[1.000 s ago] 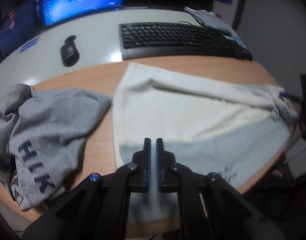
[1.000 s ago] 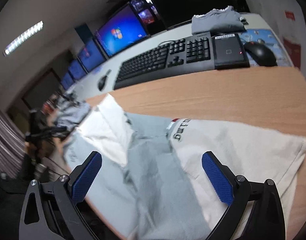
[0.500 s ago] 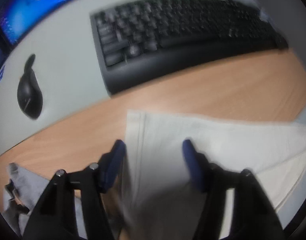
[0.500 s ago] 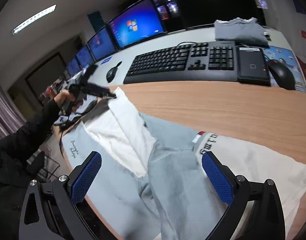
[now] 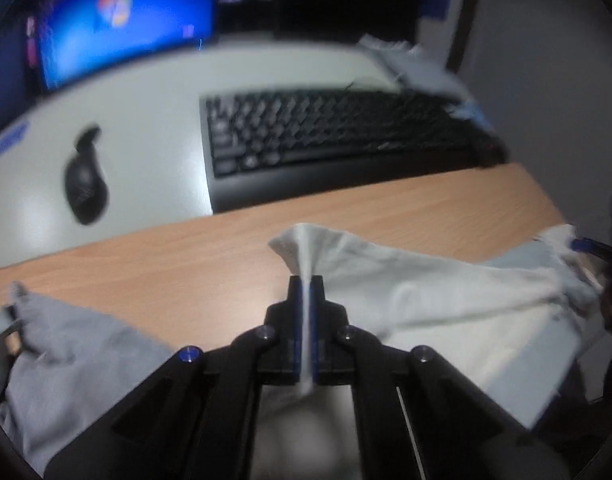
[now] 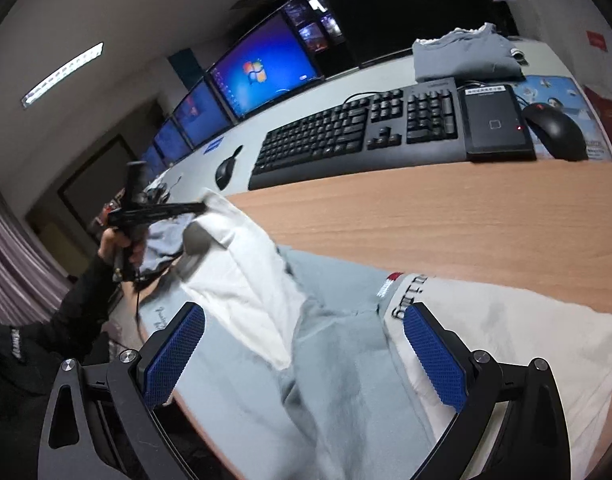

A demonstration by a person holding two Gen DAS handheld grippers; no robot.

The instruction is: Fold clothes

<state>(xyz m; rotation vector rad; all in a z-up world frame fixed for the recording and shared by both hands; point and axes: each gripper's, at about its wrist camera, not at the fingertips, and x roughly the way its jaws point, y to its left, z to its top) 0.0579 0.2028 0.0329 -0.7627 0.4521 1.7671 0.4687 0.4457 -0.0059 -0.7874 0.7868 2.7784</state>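
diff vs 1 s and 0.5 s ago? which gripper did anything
Left gripper went from shut and empty over the near hem to open at the far corner of the white shirt, then shut on that corner and lifted it off the wooden table. Right gripper stayed open above the shirt. Grey garment, keyboard and mouse unmoved.

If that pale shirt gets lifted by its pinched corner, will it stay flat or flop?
Probably flop: the pale shirt already bunches to a thin ridge between the left gripper fingers. It likely trails, since its far part lies wrinkled under the open right gripper. It seems light.
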